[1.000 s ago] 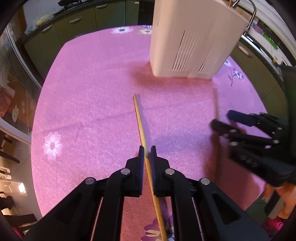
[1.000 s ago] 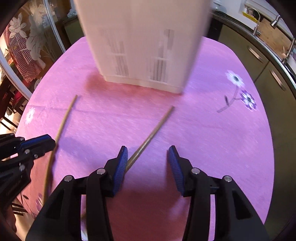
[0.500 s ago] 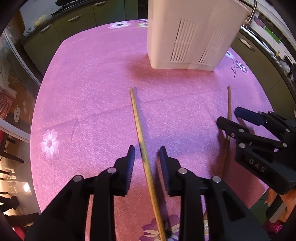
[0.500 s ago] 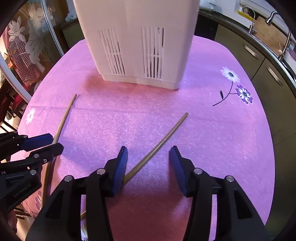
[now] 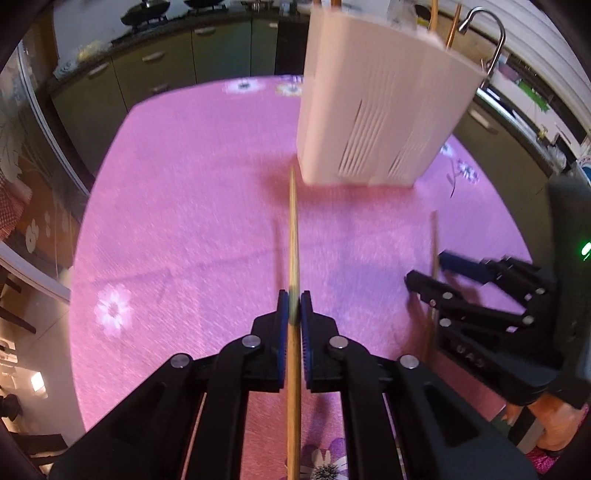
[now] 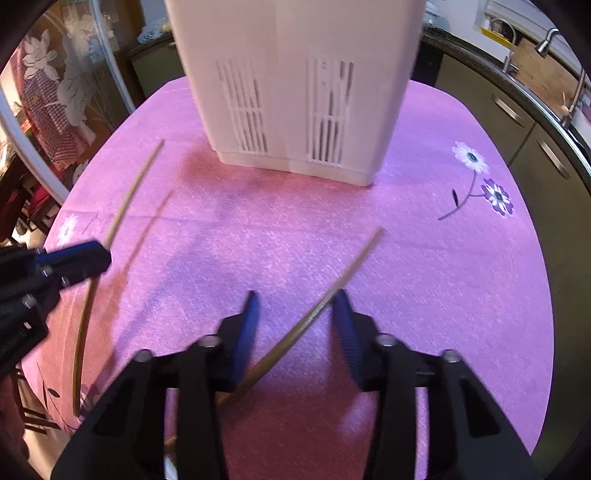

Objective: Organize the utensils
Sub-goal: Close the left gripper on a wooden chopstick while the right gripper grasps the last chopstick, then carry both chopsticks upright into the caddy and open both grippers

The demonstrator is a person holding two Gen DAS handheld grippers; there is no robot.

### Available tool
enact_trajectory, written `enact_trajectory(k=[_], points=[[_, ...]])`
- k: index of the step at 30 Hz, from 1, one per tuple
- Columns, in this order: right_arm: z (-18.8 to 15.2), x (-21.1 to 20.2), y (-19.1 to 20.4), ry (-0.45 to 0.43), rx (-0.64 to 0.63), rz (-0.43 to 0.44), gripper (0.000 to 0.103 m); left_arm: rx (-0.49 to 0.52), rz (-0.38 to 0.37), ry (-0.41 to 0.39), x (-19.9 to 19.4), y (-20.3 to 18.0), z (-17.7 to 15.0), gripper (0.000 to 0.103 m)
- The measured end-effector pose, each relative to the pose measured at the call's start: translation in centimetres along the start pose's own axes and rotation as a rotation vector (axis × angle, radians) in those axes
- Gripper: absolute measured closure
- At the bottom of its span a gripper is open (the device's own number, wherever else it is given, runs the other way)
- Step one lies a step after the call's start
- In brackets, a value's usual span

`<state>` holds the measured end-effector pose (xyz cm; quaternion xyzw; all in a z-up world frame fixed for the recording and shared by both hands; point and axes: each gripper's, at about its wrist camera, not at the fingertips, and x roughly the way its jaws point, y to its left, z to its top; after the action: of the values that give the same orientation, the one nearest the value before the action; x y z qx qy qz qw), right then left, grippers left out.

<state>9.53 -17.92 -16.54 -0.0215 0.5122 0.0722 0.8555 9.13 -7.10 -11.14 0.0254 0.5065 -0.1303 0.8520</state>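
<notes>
My left gripper (image 5: 292, 308) is shut on a wooden chopstick (image 5: 293, 236) and holds it lifted off the pink table, its tip pointing toward the white slotted utensil holder (image 5: 373, 110). In the right wrist view that chopstick (image 6: 122, 210) rises from the left gripper (image 6: 74, 258), with its shadow on the cloth. My right gripper (image 6: 295, 314) is open, its jaws astride a second chopstick (image 6: 332, 291) that lies flat on the table. That second chopstick (image 5: 434, 258) also shows in the left wrist view, beside the right gripper (image 5: 436, 269). The holder (image 6: 295, 81) stands just beyond.
The pink flowered tablecloth (image 6: 424, 277) covers a round table. Kitchen cabinets (image 5: 155, 66) and a sink tap (image 5: 495, 33) ring the far side. Several utensil handles stick out of the holder's top (image 5: 443, 22).
My left gripper has closed on its chopstick and lifted it off the table. The right gripper has stayed open over the other chopstick, shifting slightly.
</notes>
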Motion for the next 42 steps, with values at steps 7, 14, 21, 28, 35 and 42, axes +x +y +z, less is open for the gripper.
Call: enact_trajectory(k=[7,14,21,28,35,42], points=[[0.7,0.1,0.5,0.004,-0.041,0.076,0.09,-0.013,-0.013,-0.066,-2.2,0.4,1.0,0.096],[0.7,-2.2,-0.5,-0.086,0.007,0.137,0.098,-0.004,-0.035,-0.104,-4.0,0.5,1.5,0.096],[1.0,-4.1,-2.2,-0.131,0.036,0.172,0.102,0.014,-0.064,-0.152,-5.9,-0.7,2.1,0.096],[1.2,-6.6,-3.5,-0.189,0.052,0.182,0.102,0.053,-0.101,-0.21,-8.4,-2.5,3.0,0.096],[2.1,-2.6,-2.7,-0.043,0.004,0.14,0.097,0.078,-0.114,-0.256,-10.2,-3.7,4.3,0.096],[2.2,0.5,-0.8,0.073,-0.045,0.124,0.081,0.102,-0.118,-0.29,-11.8,-4.3,4.7,0.096]])
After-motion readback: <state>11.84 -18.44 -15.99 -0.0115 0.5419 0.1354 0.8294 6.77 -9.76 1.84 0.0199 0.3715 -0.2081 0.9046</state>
